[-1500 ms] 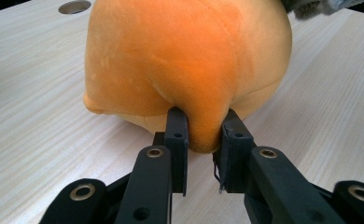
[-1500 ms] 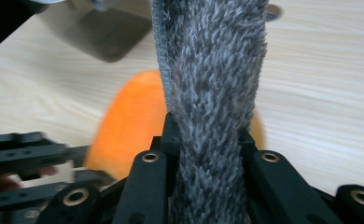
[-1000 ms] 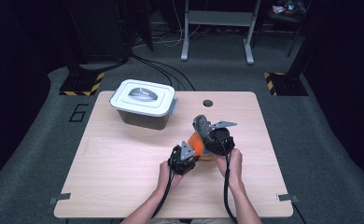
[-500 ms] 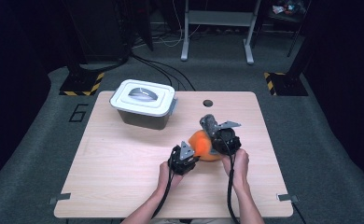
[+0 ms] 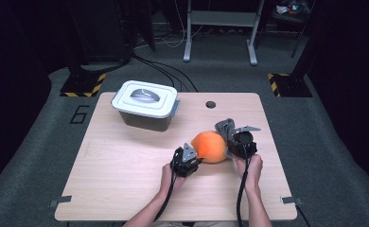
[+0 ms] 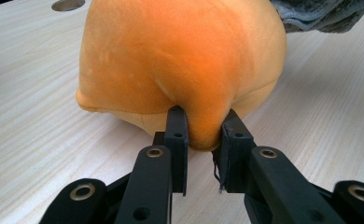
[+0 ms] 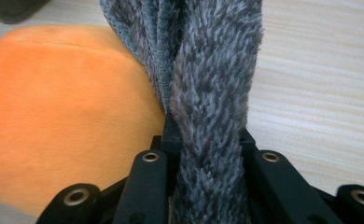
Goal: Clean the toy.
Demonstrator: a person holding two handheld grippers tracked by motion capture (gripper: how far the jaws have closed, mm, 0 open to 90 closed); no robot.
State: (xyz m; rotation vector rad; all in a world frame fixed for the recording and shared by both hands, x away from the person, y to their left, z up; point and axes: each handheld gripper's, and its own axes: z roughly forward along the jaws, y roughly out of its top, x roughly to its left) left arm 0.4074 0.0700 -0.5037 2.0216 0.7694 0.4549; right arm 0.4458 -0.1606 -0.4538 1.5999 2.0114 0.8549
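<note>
Only readable mark: a large "6" (image 5: pixel 80 114) on the grey floor left of the bench (image 5: pixel 126 189). No brand or label legible on anything else.

Container: lidded plastic box (image 5: pixel 147 105), white lid with a handle recess, dark body, at the bench's far left corner. Lid on, contents hidden. Well apart from the work.

Orange plush cloth (image 5: pixel 211 146) sits bunched into a rounded mound right of bench centre, between the two hands. In the high view its long axis runs roughly left-right, slightly wider than deep. The left gripper view shows it (image 6: pixel 180 60) domed, resting on the wood.

Left hand-held gripper (image 5: pixel 188 160): closed on a pinched fold at the near lower edge of the orange cloth; in the left gripper view (image 6: pixel 202 142) the fold bulges between both pads.

Right hand-held gripper (image 5: pixel 232 144): clamped on a grey fleece cloth (image 5: pixel 225 126). In the right gripper view (image 7: pixel 207 154) the grey cloth (image 7: pixel 208 70) runs as a twisted rope straight up from the jaws, long axis in line with them, touching the orange cloth's (image 7: pixel 63 116) side. High view: the grey cloth's free end points to the far side, just beside the orange mound's right edge.

Cable hole (image 5: pixel 210 104) in the bench top beyond the mound.
</note>
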